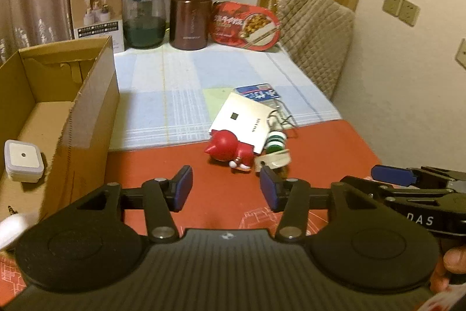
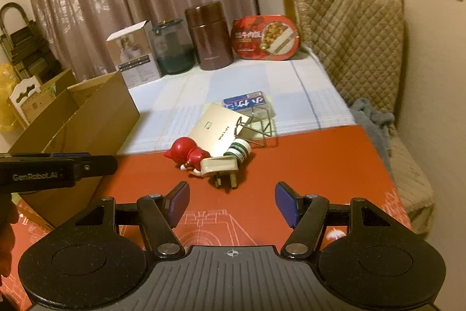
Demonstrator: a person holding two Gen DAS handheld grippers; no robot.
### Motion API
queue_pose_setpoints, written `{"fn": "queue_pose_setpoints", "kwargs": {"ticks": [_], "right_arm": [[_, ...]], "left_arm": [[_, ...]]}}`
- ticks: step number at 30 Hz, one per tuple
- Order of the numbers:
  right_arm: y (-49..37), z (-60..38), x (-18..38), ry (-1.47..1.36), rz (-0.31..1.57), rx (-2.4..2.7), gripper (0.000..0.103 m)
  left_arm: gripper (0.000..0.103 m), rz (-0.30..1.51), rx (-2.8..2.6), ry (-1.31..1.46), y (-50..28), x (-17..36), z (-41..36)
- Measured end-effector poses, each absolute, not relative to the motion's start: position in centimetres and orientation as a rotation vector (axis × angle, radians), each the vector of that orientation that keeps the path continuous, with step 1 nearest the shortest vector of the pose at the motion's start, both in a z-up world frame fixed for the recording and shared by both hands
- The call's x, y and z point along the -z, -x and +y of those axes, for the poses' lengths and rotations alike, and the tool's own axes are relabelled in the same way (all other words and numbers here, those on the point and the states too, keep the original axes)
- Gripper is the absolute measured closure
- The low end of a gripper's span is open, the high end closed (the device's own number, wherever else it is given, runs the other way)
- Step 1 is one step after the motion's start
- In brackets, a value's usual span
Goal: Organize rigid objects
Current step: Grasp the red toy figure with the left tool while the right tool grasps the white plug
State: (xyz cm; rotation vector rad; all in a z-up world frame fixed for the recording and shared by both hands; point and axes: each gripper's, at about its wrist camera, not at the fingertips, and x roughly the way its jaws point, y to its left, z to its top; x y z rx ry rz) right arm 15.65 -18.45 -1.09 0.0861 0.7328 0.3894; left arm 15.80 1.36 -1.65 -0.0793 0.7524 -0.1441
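Observation:
A pile lies on the red table: a red figurine, a flat white box, a cream plug adapter, a small green-and-white bottle, a blue packet and a wire stand. My left gripper hangs open just short of the figurine, nothing between its pads. My right gripper is open too, a little before the plug adapter. An open cardboard box on the left holds a white square container.
Along the back of the checked cloth stand a white carton, a glass jar, a brown flask and a red food tray. A quilted chair stands at the right, close to the wall.

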Motion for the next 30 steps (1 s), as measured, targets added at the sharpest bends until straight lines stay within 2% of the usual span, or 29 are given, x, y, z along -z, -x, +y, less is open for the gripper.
{"fn": "queue_pose_setpoints", "kwargs": {"ticks": [2, 4, 7, 16, 29, 30], "right_arm": [[-16.8, -18.2, 2.0, -0.083, 0.741, -0.401, 0.041], [-17.9, -17.9, 2.9, -0.08, 0.756, -0.412, 0.04], [-19.3, -17.5, 4.1, -0.07, 0.765, -0.427, 0.038], [-22.4, -16.1, 6.4, -0.074, 0.778, -0.478, 0.031], [-25.7, -14.5, 8.9, -0.085, 0.816, -0.51, 0.032], [-25.8, -14.4, 8.9, -0.084, 0.816, -0.511, 0.037]], "left_arm": [[0.048, 0.757, 0.131, 0.086, -16.6, 2.5, 1.4], [0.033, 0.761, 0.12, 0.091, -17.3, 3.2, 1.5], [0.022, 0.759, 0.098, 0.108, -18.2, 4.4, 1.8], [0.017, 0.788, 0.063, 0.137, -20.5, 6.8, 2.6], [0.015, 0.801, 0.056, 0.144, -21.7, 7.8, 3.2], [0.015, 0.802, 0.056, 0.144, -21.7, 7.8, 3.2]]}}
